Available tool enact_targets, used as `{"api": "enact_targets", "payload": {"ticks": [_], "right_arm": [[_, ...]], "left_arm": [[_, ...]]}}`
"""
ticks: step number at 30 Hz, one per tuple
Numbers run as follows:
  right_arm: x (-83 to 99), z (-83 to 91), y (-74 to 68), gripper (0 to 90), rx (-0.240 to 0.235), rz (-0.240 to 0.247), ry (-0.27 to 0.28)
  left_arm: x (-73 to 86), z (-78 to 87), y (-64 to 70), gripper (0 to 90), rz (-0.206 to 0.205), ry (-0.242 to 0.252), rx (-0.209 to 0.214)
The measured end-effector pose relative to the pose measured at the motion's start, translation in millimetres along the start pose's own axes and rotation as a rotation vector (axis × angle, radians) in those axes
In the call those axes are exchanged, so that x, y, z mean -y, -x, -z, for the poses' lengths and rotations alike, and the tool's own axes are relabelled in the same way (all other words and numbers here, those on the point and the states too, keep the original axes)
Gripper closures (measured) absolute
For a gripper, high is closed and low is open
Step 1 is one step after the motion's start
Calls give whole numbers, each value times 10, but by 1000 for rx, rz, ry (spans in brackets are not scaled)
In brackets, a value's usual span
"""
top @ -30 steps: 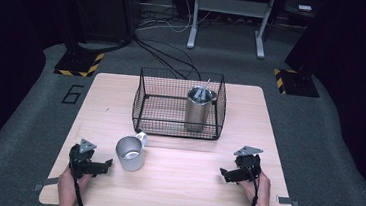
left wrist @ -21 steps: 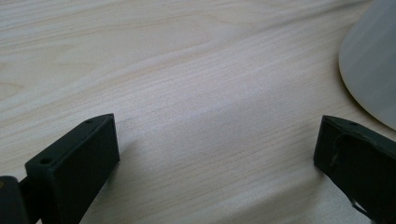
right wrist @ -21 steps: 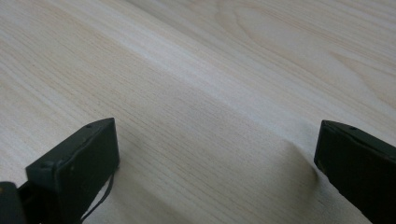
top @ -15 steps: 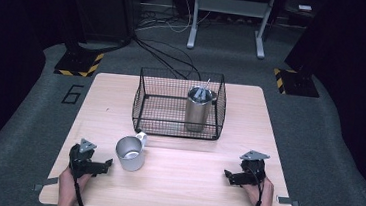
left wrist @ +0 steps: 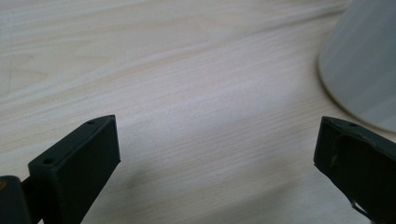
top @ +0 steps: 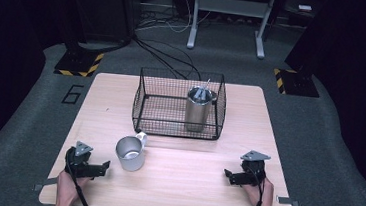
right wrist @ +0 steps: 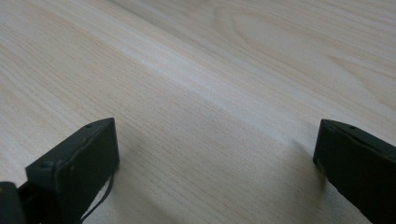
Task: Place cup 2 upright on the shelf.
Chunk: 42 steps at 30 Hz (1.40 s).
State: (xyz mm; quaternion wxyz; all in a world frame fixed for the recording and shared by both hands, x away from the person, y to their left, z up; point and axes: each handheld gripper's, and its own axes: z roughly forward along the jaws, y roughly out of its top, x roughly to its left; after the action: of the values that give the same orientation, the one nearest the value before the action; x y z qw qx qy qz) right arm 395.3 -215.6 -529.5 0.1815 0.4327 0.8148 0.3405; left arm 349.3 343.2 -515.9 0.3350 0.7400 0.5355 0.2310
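In the left gripper view, the mug (left wrist: 362,65) was cut off by the top and right edges, so you saw just part of its pale wall and base rim, blurred, beside the right-hand jaw; its handle and mouth were out of frame there. Your left gripper (left wrist: 217,154) had its jaws spread wide with bare table (left wrist: 187,84) between them, grasping nothing. Your right gripper (right wrist: 217,156) was likewise released, jaws wide apart over bare wood grain. From the high view, your left gripper (top: 102,168) lay near the front left corner with its jaws pointing toward the mug (top: 130,153), close to it but apart. The mug stood upright on the table (top: 189,184), just in front of the basket (top: 143,102), handle toward the basket. A metal cup (top: 198,109) stood upright inside the basket at its right side; what stuck out of its mouth was too small to identify. Your forearms were cut off by the bottom edge. Your right gripper (top: 229,176) sat near the front right corner, well apart from the mug. Compared with one second earlier, your right gripper had moved nearer the front edge; your left gripper, the mug and the basket had stayed where they were.
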Motion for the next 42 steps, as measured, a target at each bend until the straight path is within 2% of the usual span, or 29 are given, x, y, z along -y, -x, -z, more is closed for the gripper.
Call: {"api": "enact_targets", "payload": {"ticks": [10,19,29,35,38,42], "right_arm": [[0,0,0,0,1,-1,0],[1,0,-2,0,2,-1,1],[1,0,0,0,2,1,1],[1,0,-1,0,2,-1,1],[1,1,5,0,4,8,1],[1,1,7,0,5,11,1]], "left_arm": [[-212,343,104,1,0,78,85],[-421,559,255,1,-34,122,142],[-579,566,525,1,-109,124,189],[-641,490,631,0,-135,118,187],[-659,449,657,0,-138,125,207],[-681,393,685,0,-143,124,208]]}}
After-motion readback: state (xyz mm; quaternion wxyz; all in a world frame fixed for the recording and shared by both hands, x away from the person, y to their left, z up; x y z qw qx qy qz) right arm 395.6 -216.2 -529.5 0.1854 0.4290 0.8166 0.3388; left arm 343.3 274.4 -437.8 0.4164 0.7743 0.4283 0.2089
